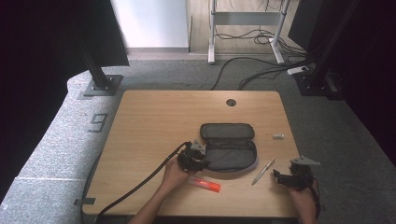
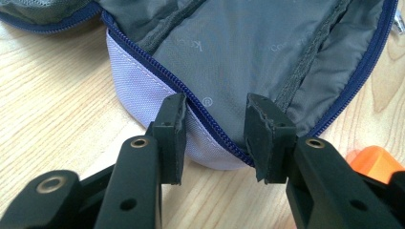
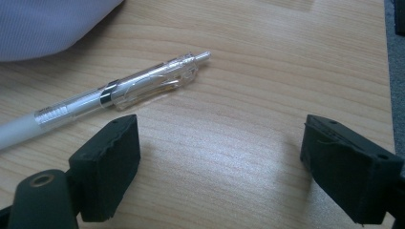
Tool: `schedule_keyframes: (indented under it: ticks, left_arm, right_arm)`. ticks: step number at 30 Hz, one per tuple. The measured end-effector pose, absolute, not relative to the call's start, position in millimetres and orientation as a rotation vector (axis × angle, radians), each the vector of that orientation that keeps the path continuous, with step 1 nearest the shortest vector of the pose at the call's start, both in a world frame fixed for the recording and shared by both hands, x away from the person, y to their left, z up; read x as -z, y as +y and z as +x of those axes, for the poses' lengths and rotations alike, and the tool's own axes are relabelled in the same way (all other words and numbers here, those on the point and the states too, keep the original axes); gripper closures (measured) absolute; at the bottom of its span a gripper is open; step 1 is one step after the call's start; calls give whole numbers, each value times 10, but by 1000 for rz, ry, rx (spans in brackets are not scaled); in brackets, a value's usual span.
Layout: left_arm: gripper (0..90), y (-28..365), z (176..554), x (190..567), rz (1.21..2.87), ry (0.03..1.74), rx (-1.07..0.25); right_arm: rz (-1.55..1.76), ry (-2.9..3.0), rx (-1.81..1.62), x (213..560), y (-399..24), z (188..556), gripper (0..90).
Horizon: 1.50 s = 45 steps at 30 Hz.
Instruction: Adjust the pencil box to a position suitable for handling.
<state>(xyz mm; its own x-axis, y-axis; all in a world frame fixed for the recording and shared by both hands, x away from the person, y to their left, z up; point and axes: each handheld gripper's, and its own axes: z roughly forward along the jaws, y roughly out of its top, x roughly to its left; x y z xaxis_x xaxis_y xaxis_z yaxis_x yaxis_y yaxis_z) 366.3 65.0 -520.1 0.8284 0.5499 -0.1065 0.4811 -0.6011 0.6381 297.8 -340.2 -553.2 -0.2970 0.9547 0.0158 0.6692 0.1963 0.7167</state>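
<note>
Grey speckled carpet and a tangle of cables sit behind a light wooden counter (image 1: 154, 116) with a cable hole near its far edge. Lying open on the counter is a zip pencil case (image 1: 229, 147), grey lining up, lavender outside, navy zipper. Left claw (image 2: 215, 126) is at the case's near rim: its jaws are narrowly apart, straddling the zipper edge, one pad on the lavender outside, the other over the lining. Honestly can't tell if they're actually pinching the fabric or just sitting around it. An orange marker (image 1: 204, 183) lies just beside that hand. Right claw (image 3: 219, 162) is released, jaws spread wide over bare wood, gripping nothing. A clear-barrelled pen (image 3: 119, 93) lies just past its jaw tips, between the case and that claw. Small white eraser (image 1: 278, 136) off to the case's right.
</note>
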Motion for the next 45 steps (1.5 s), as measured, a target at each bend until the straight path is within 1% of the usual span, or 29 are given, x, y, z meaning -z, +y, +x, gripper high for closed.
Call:
schedule_keyframes:
  ticks: [3,5,9,11,16,22,31,37,45]
  left_arm:
    - [580,656,3673,5190,2320,752,-119]
    - [548,665,3678,5175,2318,745,-121]
    - [472,698,3685,5117,2301,744,-115]
    - [405,718,3678,5070,2287,745,-119]
    - [304,776,3658,4965,2271,736,-139]
    - [215,837,3622,4900,2313,724,-182]
    - [172,972,3566,4820,2300,735,-198]
    - [162,1099,3535,4766,2268,749,-197]
    - [145,1294,3487,4714,2244,766,-232]
  right_arm:
    - [1513,2041,-876,5532,-3402,2978,131]
    - [1514,2041,-876,5532,-3402,2978,131]
    - [1514,2041,-876,5532,-3402,2978,131]
    - [1514,2041,-876,5532,-3402,2978,131]
    - [1514,2041,-876,5532,-3402,2978,131]
    - [1514,2041,-876,5532,-3402,2978,131]
    - [1513,2041,-876,5531,-3402,2978,131]
    - [1513,2041,-876,5532,-3402,2978,131]
    - [1512,2041,-875,5531,-3401,2978,132]
